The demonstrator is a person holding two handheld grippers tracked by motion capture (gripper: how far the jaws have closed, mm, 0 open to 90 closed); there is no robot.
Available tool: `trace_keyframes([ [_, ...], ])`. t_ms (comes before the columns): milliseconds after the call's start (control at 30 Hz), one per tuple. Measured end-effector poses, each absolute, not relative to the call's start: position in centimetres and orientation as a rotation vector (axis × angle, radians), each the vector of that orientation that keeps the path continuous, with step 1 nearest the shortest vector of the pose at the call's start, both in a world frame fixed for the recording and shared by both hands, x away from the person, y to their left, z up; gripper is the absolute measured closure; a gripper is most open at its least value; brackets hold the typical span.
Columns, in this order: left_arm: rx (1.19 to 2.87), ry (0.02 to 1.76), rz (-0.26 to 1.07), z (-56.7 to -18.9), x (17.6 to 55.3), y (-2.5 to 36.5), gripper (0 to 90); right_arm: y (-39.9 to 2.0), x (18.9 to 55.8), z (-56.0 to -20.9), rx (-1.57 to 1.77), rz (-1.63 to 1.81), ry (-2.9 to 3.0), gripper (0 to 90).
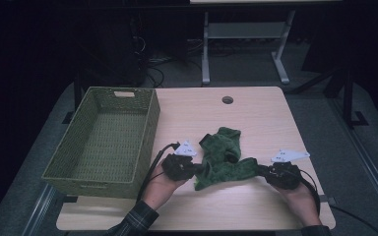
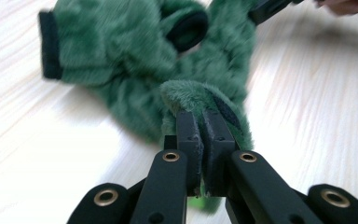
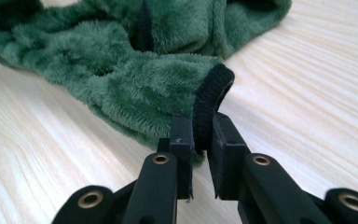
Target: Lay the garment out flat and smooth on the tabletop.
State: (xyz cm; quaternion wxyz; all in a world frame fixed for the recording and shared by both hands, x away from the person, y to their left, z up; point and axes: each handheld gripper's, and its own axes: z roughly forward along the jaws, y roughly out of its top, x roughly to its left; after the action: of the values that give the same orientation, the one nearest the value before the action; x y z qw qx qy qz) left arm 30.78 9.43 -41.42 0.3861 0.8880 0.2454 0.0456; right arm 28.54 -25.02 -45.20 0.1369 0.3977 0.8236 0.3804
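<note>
A fuzzy green garment with black trim lies crumpled on the wooden table, between the two hands. My left gripper holds its left end. In the left gripper view the jaws are shut on a fold of green fleece, and the rest of the garment spreads out beyond. My right gripper holds the right end. There the jaws pinch the black ribbed cuff of the green fleece.
A green woven basket stands on the left part of the table, close to my left hand. A round cable hole sits near the far edge. Bare wood lies to the right and at the front. Table legs and cables stand on the dark floor behind.
</note>
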Motion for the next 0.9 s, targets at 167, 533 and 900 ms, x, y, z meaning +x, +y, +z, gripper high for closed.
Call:
trace_keyframes([
  [167, 2.293, 0.659, 0.110, -42.7, 30.6, 9.7, 87.0, -25.8, 27.3, -45.4, 1.192, 1.062, 2.391, 80.2],
  [533, 2.254, 0.700, 0.190, -40.5, 30.6, 10.8, 73.5, -27.3, 26.4, -45.4, 1.237, 1.075, 2.350, 66.1],
  [900, 2.223, 0.652, 0.168, -38.3, 29.8, 10.7, 83.4, -25.4, 26.6, -44.6, 1.147, 1.134, 2.386, 77.7],
])
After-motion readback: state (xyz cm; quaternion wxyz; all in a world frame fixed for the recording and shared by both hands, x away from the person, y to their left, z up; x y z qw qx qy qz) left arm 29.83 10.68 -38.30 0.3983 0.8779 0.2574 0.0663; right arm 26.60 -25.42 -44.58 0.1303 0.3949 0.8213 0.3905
